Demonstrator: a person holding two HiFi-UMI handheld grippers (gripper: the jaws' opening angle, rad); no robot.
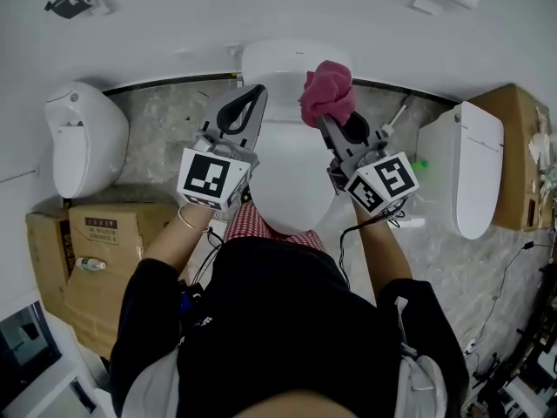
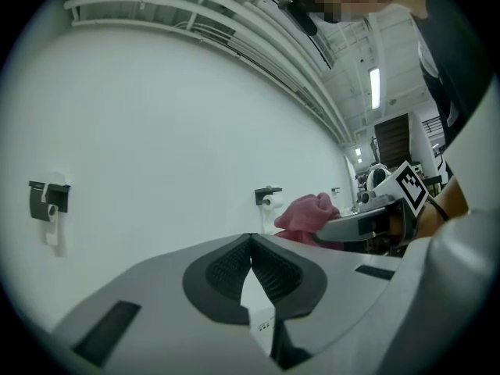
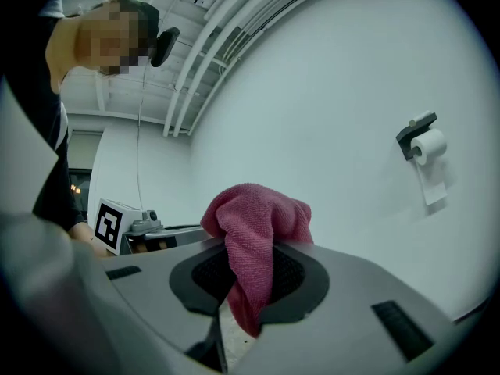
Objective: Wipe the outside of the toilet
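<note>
Head view: I have the toilet (image 1: 291, 177) straight ahead, its closed lid between my two grippers and its tank against the white wall (image 1: 261, 16). The left gripper (image 1: 258, 91) sits over the lid's left edge, pointing toward the wall. The right gripper (image 1: 329, 118) is over the right edge with a pink cloth (image 1: 328, 90) bunched at its tip. The cloth overlaps the tank's front from here, and I cannot tell whether it touches. Two more white toilets stand apart on either side, one at left (image 1: 83, 138) and one at right (image 1: 470, 177), with cardboard boxes (image 1: 96, 251) at lower left.

Left gripper view: the jaws are pressed together at their tips and grip nothing – only a narrow gap shows lower down between the pads (image 2: 273, 272). Past them I see the wall, a toilet roll holder (image 2: 269, 199), the cloth and the right gripper's marker cube (image 2: 410, 187).

Right gripper view: the jaws are pinched on the cloth, which stands up in a lump above the pads and hangs in a strip down between them. The left gripper's marker cube (image 3: 111, 225) shows at left – another toilet roll holder (image 3: 422, 143) is on the wall at right.
</note>
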